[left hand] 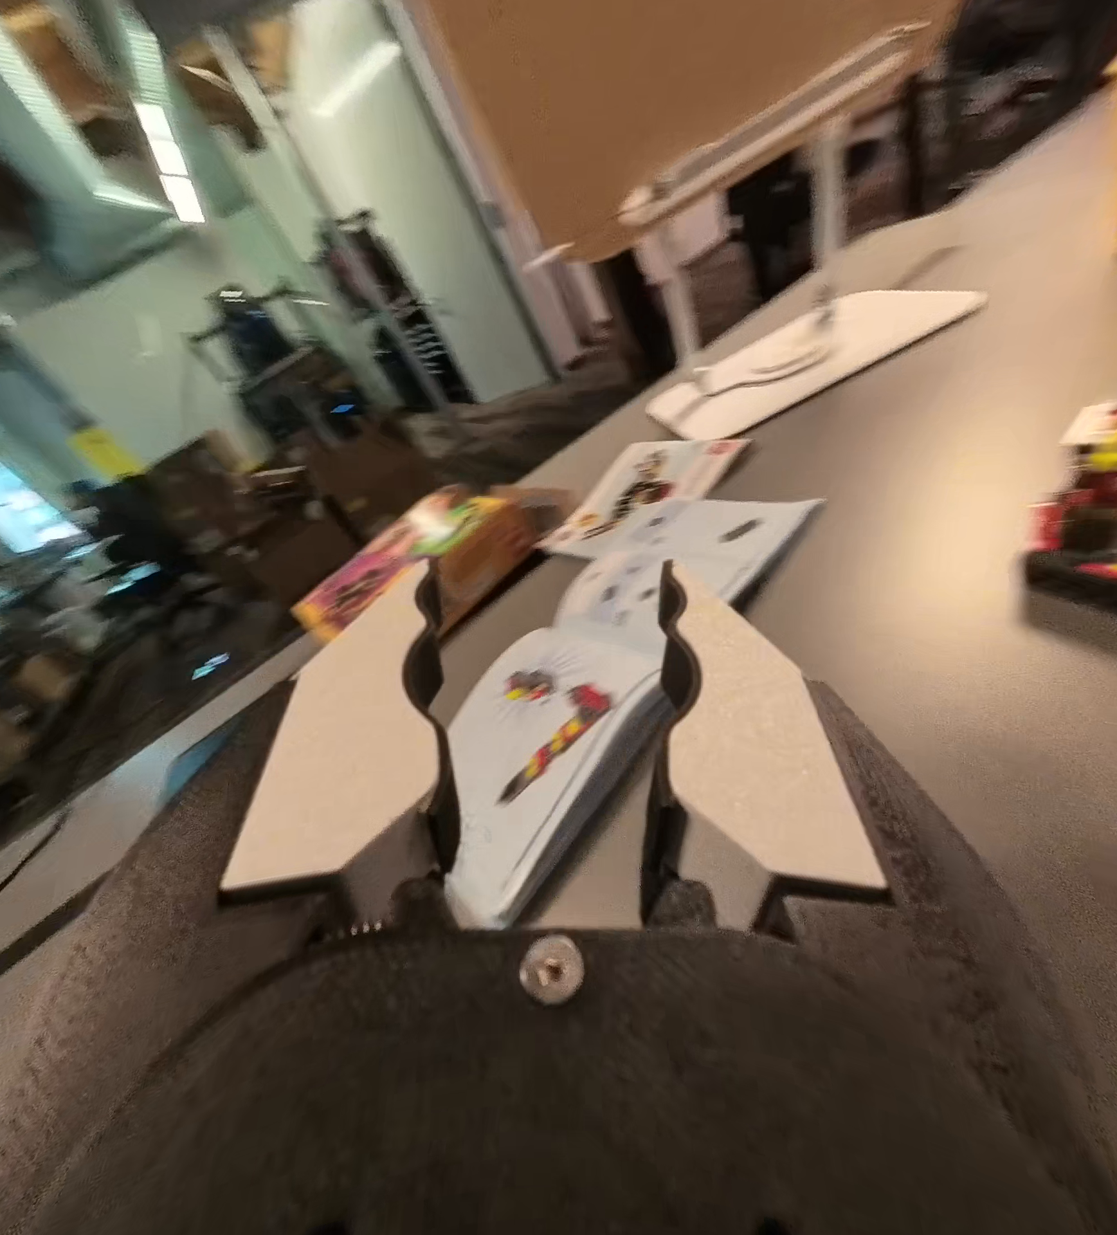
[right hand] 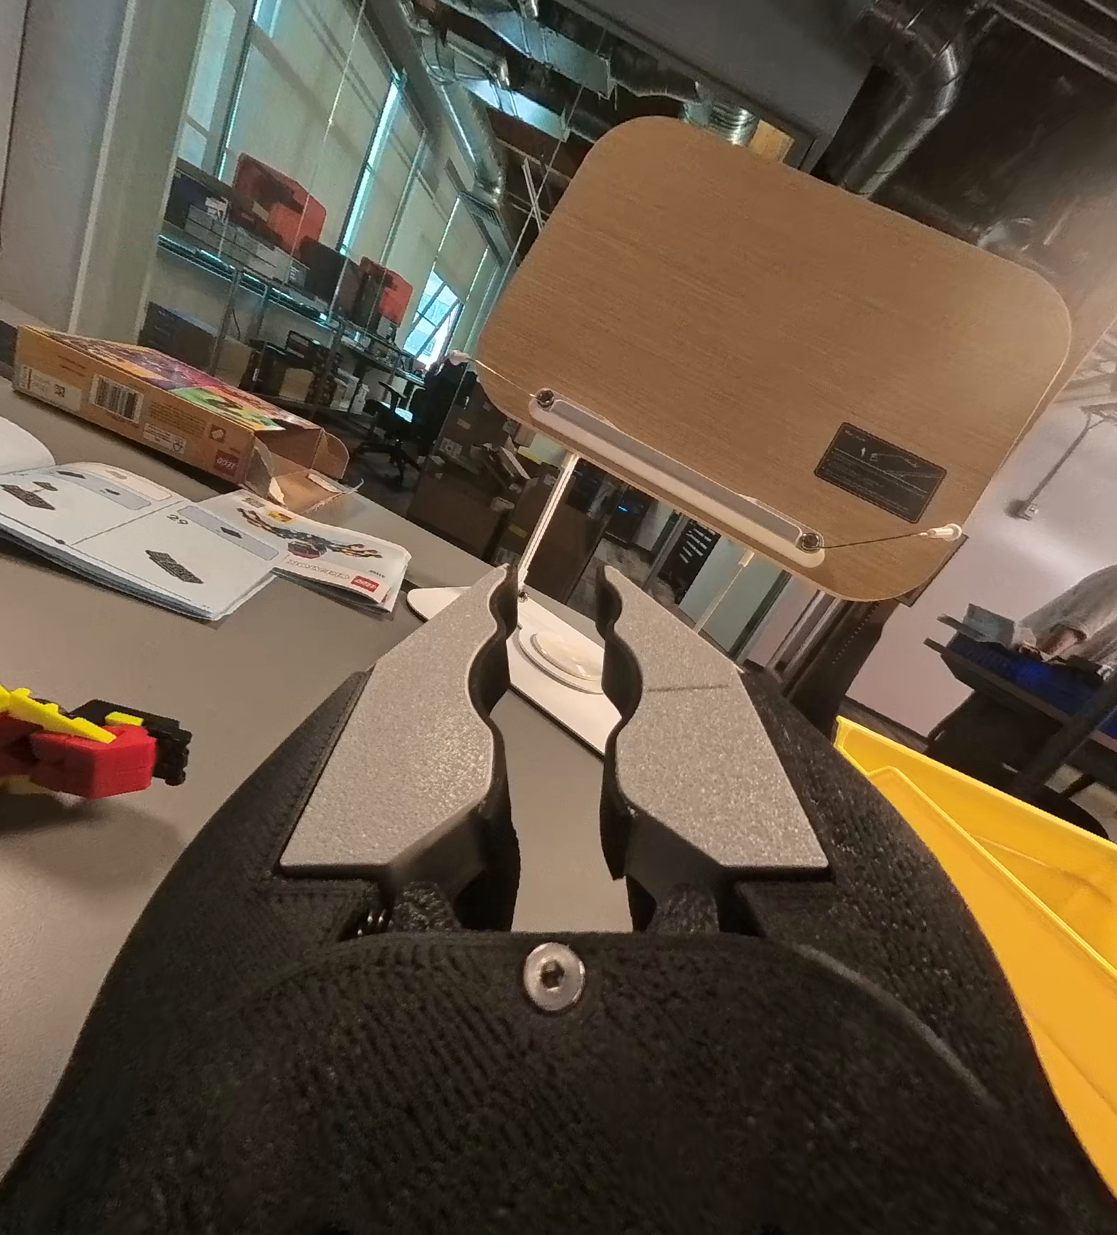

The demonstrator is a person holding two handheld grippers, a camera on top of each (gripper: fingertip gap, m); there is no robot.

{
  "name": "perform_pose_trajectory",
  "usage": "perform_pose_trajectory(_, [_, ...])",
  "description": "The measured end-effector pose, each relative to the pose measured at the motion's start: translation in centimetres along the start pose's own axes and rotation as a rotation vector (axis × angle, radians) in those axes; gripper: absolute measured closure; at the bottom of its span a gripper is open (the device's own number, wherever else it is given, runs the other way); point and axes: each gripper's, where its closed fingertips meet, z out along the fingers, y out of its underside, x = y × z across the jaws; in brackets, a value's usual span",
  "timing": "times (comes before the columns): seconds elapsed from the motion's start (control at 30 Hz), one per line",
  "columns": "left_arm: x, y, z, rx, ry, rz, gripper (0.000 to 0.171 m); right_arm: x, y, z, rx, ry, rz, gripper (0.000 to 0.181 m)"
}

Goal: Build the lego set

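While between steps, consulting open instruction booklet (left hand: 582, 702), lower centre; left gripper (left hand: 549, 575) fingers wide, empty.
Next: reaching red-and-yellow lego model (right hand: 54, 748), left edge; right gripper (right hand: 555, 581) fingers narrow, empty.

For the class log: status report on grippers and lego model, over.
Left gripper open, empty. Right gripper open, empty. Red lego model on table, untouched. Open booklet beneath left gripper.

- Left wrist view: heavy motion blur throughout; booklet (left hand: 562, 728) and far-edge shelving smeared, only the left gripper (left hand: 545, 575) rendered fairly sharp.
- Right wrist view: sharp focus; lego model (right hand: 54, 748) and wooden board (right hand: 769, 347) crisp.
- Daylight admitted through windows (right hand: 315, 154); warm glare seen on tabletop (left hand: 909, 601).
- Soft shadows cast under model.
- Fisheye bending noted at frame edges.
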Motion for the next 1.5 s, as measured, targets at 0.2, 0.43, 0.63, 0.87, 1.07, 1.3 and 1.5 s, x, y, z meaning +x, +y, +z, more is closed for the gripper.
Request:
perform_pose_trajectory(0.2, [8.5, -1.8, 5.2, -0.157, 0.524, 0.024, 0.139, 0.0, 0.2, 0.0, -0.008, 0.001, -0.006, 0.161])
perform_pose_trajectory(0.43, [11.1, 2.5, 11.2, -0.41, 0.658, 0.121, 0.111, 0.0, 0.3, 0.1, -0.015, -0.002, -0.004, 0.161])
perform_pose_trajectory(0.63, [11.3, 4.7, 12.8, -0.48, 0.726, 0.079, 0.113, -0.3, 0.5, 0.2, -0.021, -0.014, -0.011, 0.161])
perform_pose_trajectory(0.87, [10.9, 5.0, 13.0, -0.483, 0.727, 0.004, 0.128, -0.3, 0.6, 0.3, -0.025, -0.019, -0.008, 0.161])
perform_pose_trajectory(1.07, [11.3, 5.0, 12.5, -0.515, 0.777, -0.058, 0.143, -0.4, 0.6, 0.3, -0.025, -0.022, -0.009, 0.161])
perform_pose_trajectory(1.3, [11.3, 4.3, 12.3, -0.521, 0.814, -0.167, 0.167, -0.4, 0.6, 0.3, -0.025, -0.025, -0.013, 0.162])
perform_pose_trajectory(1.5, [11.4, 3.2, 11.8, -0.499, 0.859, -0.283, 0.171, -0.5, 0.6, 0.4, -0.027, -0.03, -0.019, 0.162])
